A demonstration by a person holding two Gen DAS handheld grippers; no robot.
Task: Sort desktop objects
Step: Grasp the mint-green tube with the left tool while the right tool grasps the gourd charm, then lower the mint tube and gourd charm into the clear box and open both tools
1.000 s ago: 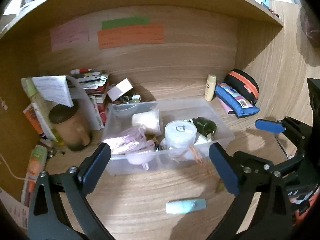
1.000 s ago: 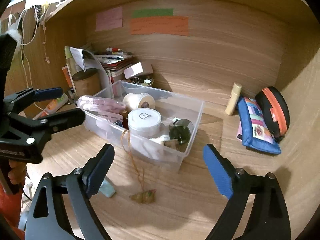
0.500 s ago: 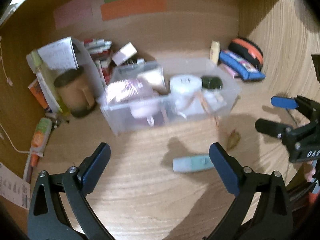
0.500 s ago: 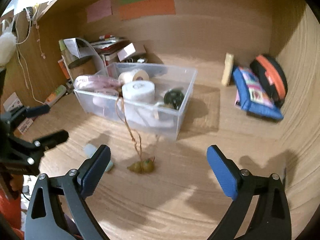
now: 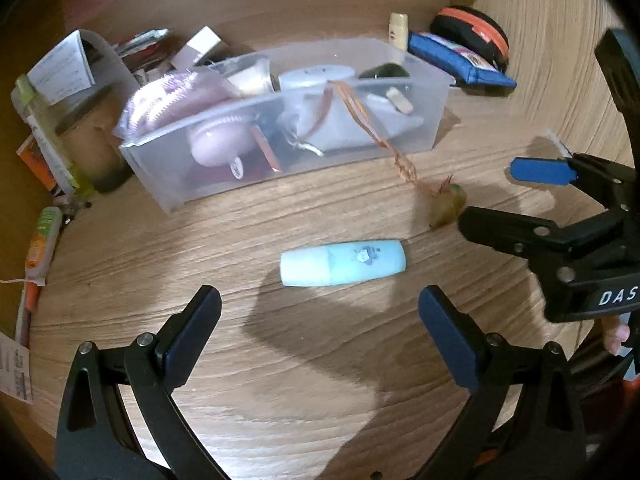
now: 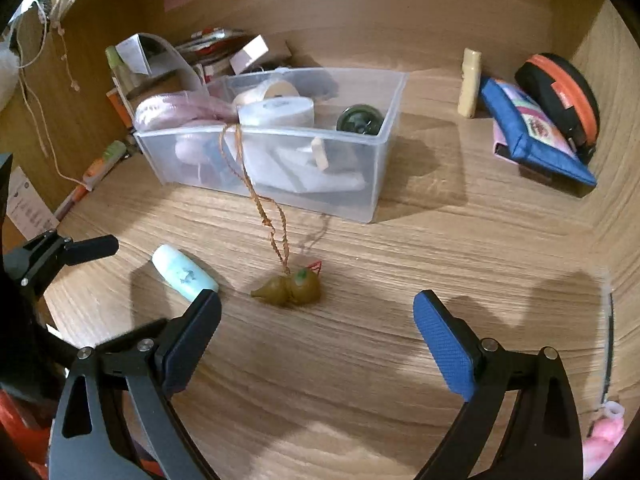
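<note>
A pale blue tube (image 5: 343, 263) lies on its side on the wooden desk, just ahead of my open, empty left gripper (image 5: 320, 324); it also shows in the right wrist view (image 6: 184, 272). A small olive gourd charm (image 6: 289, 290) lies on the desk ahead of my open, empty right gripper (image 6: 316, 332); its braided orange cord (image 6: 256, 196) runs up over the rim of a clear plastic bin (image 6: 382, 168). The bin (image 5: 160, 184) holds tape rolls, a pink pouch and a dark green bottle. The right gripper (image 5: 512, 196) shows at the right of the left wrist view.
A blue pencil case (image 6: 532, 132), a black and orange case (image 6: 560, 96) and a cream tube (image 6: 469, 82) sit at the back right. A brown mug (image 5: 96, 148), papers and books crowd the back left. An orange tube (image 5: 42, 244) lies by the left wall.
Both grippers have pulled back from the bin and tilted down toward the desk. The blue tube now lies close in front of the left gripper, the gourd charm close in front of the right.
</note>
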